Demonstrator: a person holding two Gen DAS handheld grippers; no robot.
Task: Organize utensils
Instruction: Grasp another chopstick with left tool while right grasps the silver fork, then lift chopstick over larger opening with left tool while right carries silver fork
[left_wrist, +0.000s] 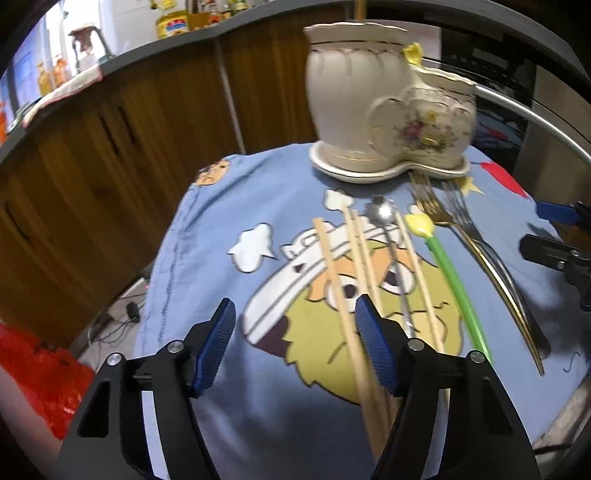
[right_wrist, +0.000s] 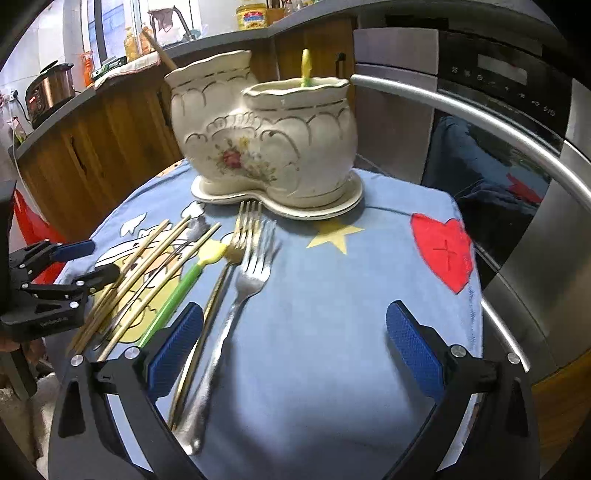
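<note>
— Risk here? Chopsticks (left_wrist: 364, 258) crowded side by side on the blue cloth (left_wrist: 207, 258), thin and round, so likely to roll or scissor apart if pinched off-centre. Could drag a neighbour along too, packed that tightly against the small spoon (left_wrist: 384, 218).

— And the jaws? Left gripper (left_wrist: 295, 347) spread apart, holding nothing, right-hand pad just above the near chopstick ends. Right gripper (right_wrist: 295, 358) likewise wide apart and empty, with the two forks (right_wrist: 236, 273) lying under its left side.

— Forks a worry? Smooth polished metal, one silver, one gold-toned, overlapping near the tines; prone to slipping from ribbed blue pads, or lifting as a pair. Loose cloth underneath, apt to bunch and snag.

— Holder? Glazed cream ceramic holder (right_wrist: 266, 136), two joined scalloped pots on a matching saucer, gilt lines, floral print. Hard and brittle; a knock from a long handle could tip or chip it. Already one yellow-tipped utensil standing in the lower pot, a wooden stick in the taller.

— Remaining piece? Green-handled spoon (left_wrist: 448, 273), yellow tulip-shaped head, plastic-looking, between chopsticks and forks. All still flat on the counter, just in front of the saucer.
</note>
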